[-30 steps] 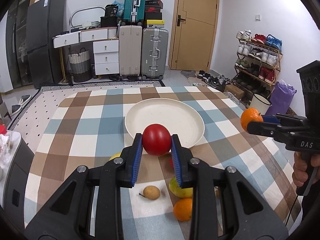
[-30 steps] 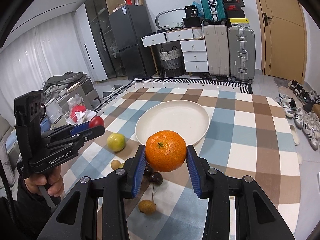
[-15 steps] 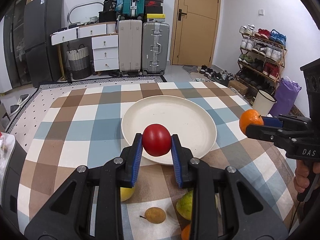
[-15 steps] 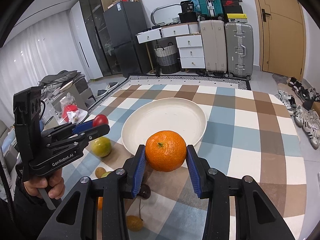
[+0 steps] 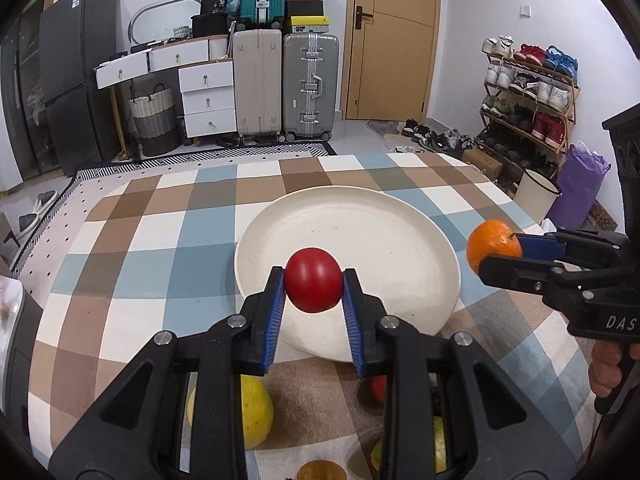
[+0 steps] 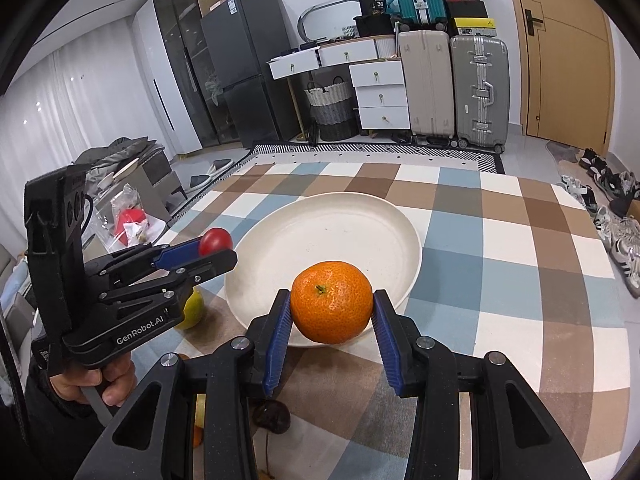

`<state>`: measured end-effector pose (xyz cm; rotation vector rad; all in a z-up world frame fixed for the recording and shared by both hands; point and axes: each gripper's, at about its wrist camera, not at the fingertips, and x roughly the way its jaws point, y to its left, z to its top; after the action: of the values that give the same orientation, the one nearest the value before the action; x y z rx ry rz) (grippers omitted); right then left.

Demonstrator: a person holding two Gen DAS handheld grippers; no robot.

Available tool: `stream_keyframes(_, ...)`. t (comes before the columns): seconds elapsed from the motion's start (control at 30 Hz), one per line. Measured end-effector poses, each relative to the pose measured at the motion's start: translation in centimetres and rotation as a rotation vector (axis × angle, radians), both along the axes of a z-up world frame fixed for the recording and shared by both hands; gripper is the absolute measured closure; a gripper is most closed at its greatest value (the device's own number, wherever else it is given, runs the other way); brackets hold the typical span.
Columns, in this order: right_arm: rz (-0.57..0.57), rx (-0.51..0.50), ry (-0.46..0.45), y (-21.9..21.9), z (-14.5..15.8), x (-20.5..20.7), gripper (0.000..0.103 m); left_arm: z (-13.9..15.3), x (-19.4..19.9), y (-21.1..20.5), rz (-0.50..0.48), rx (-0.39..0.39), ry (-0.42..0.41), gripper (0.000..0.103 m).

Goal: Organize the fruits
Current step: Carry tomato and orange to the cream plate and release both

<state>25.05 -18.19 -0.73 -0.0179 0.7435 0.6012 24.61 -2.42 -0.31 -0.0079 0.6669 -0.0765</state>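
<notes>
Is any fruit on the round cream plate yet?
No. The round cream plate is bare; the red tomato and orange mandarin sit clamped in the left tongs and right tongs.

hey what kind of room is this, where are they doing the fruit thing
Most likely a lived-in home, perhaps an entry or storage room. Suitcases stand by a wooden door, a shoe rack lines the wall, and a fridge stands behind the checked table.

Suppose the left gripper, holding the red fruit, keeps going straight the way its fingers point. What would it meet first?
Probably the white plate: the left gripper points across its near rim, with the red fruit leading. Height above the plate is unclear.
</notes>
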Motion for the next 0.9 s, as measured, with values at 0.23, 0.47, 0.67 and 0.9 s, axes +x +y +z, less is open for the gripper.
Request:
stream_keyframes(0.23,0.000,-0.008,0.024,0.8,-1.3,1.4,0.062,-1.1,1.4,0.0,-0.001,-0.005,0.027,0.078)
stream_keyframes(0.47,0.000,-0.006,0.055,1.5,-3.1,2.5,0.062,-1.7,1.6,-0.1,-0.005,0.006,0.047,0.078)
stream_keyframes(0.67,0.006,-0.018,0.062,2.4,-3.9,3.2,0.062,-2.1,1.9,-0.2,-0.003,0.007,0.064,0.078)
stream_keyframes(0.9,0.004,-0.040,0.040,3.0,-4.3,3.3,0.059,-2.6,2.2,-0.1,0.006,0.007,0.084,0.078)
